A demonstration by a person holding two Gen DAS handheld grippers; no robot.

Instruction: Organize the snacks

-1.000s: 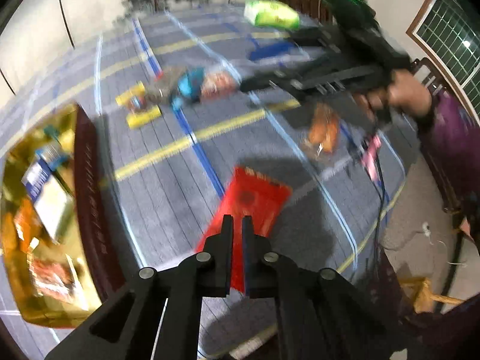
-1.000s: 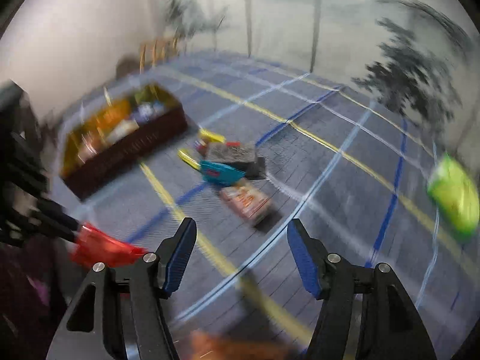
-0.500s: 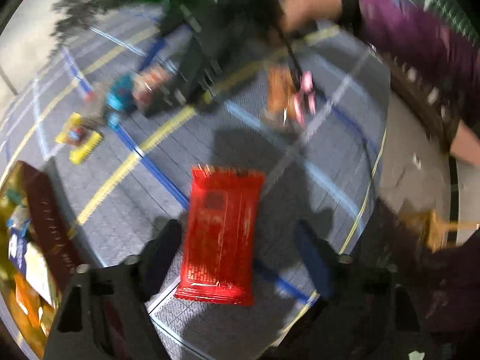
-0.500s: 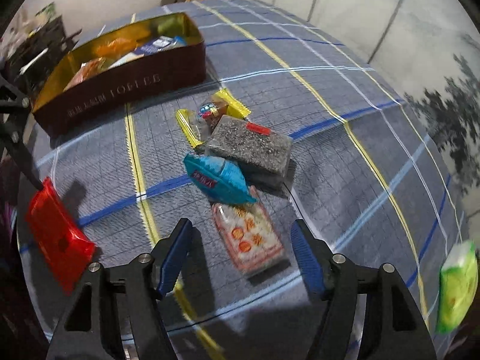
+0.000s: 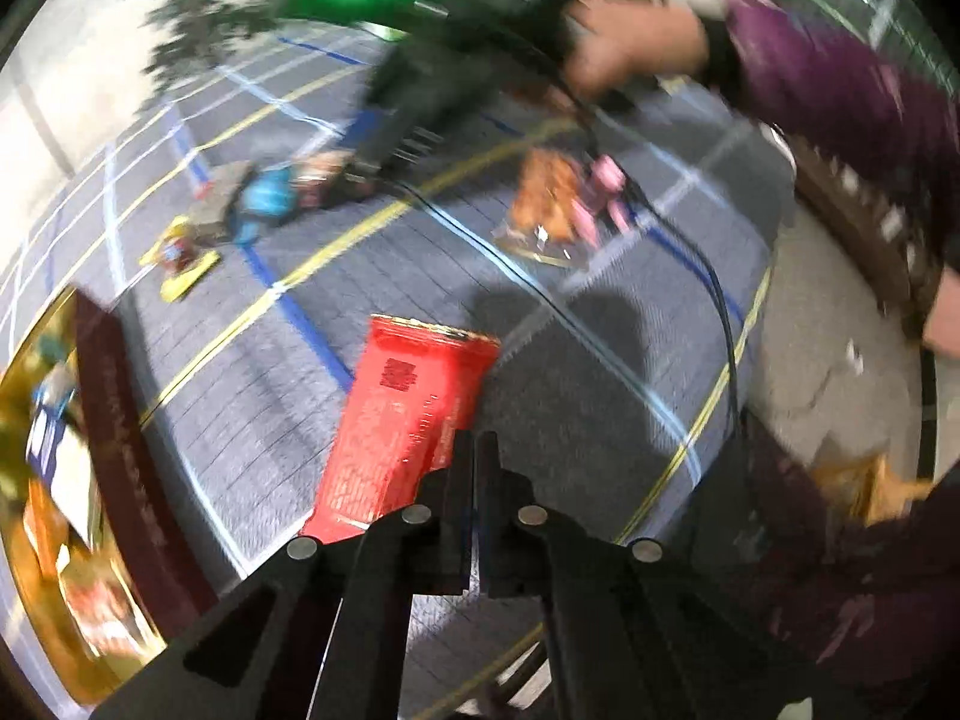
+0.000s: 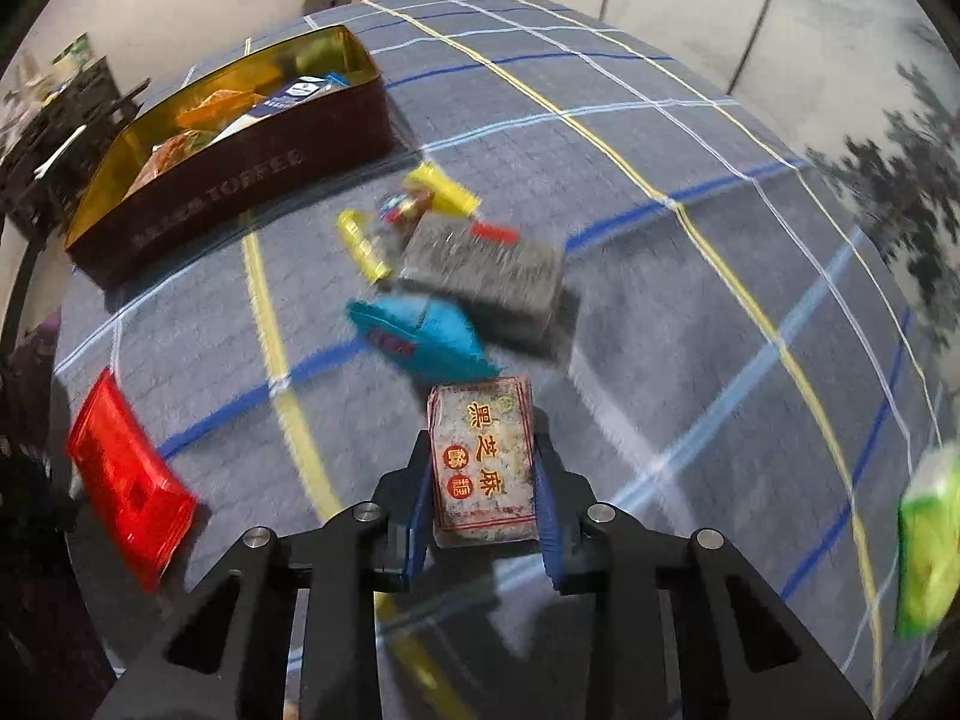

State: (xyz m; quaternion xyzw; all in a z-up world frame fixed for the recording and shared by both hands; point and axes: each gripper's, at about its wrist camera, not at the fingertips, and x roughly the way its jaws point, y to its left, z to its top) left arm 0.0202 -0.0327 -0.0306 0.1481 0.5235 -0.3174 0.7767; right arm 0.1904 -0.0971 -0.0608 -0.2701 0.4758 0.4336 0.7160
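The left gripper [image 5: 474, 456] had its jaws pinched together on the near right edge of a red snack packet [image 5: 408, 420] above the grey checked tablecloth [image 5: 600, 396]. At far left stood a gold-lined tin [image 5: 114, 420] holding snacks. Farther off, blurred, lay a yellow wrapper [image 5: 180, 267], a blue packet [image 5: 270, 204] and an orange bag [image 5: 543, 198].

A flat red foil snack packet [image 5: 414, 414] is pinched at its near right corner. A clear-wrapped sesame cake block with red Chinese characters [image 6: 483, 459] is clamped flat. Mid-table lie a blue pillow pouch [image 6: 426, 339], a grey speckled block [image 6: 486, 267] and a yellow-ended candy wrapper [image 6: 399, 213]. A maroon toffee tin [image 6: 240, 180], open and part-filled, sits toward the far left edge. A green bag [image 6: 927, 546] lies near the right edge.
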